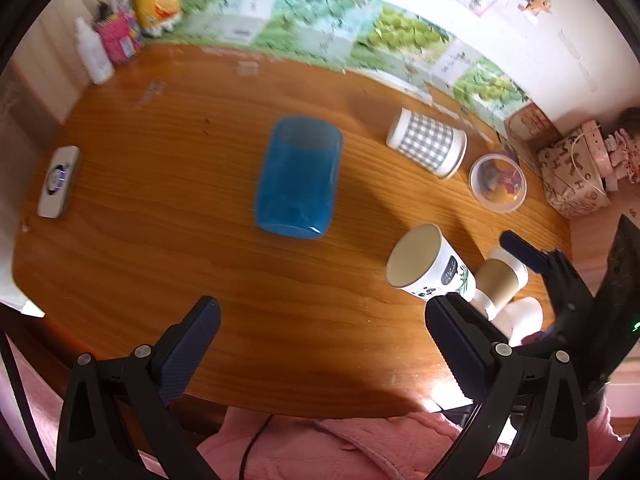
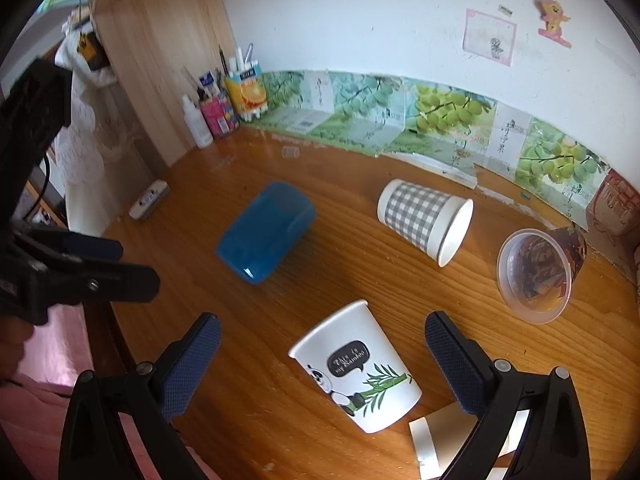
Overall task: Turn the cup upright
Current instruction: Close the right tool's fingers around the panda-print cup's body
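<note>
- Progress, as I judge it: nothing is upright yet. Five cups lie on their sides on the bench (image 2: pixel 280 304), so the flipping is all still to do.
- The panda cup (image 2: pixel 356 368) lies near the front edge, mouth toward the back left, base toward the camera. It sits between the fingers of the right tongs (image 2: pixel 322 364), which makes it the likely target.
- The blue cup (image 1: pixel 298 178) lies mid-bench, ahead of the left tongs (image 1: pixel 320 344) but well apart from them.
- The checked cup (image 2: pixel 424 220) and the clear cup (image 2: pixel 536 272) lie toward the back right, mouths facing right and front.
- A brown cup (image 1: pixel 502 276) lies just behind the panda cup in the left view.
- Right tongs: spread wide, one finger on each side of the panda cup. There is a visible gap on both sides, so they hold nothing.
- Left tongs: spread wide over bare wood, gripping and touching nothing.
- Left to do: close on a cup, lift, turn it mouth-up and set it down.
</note>
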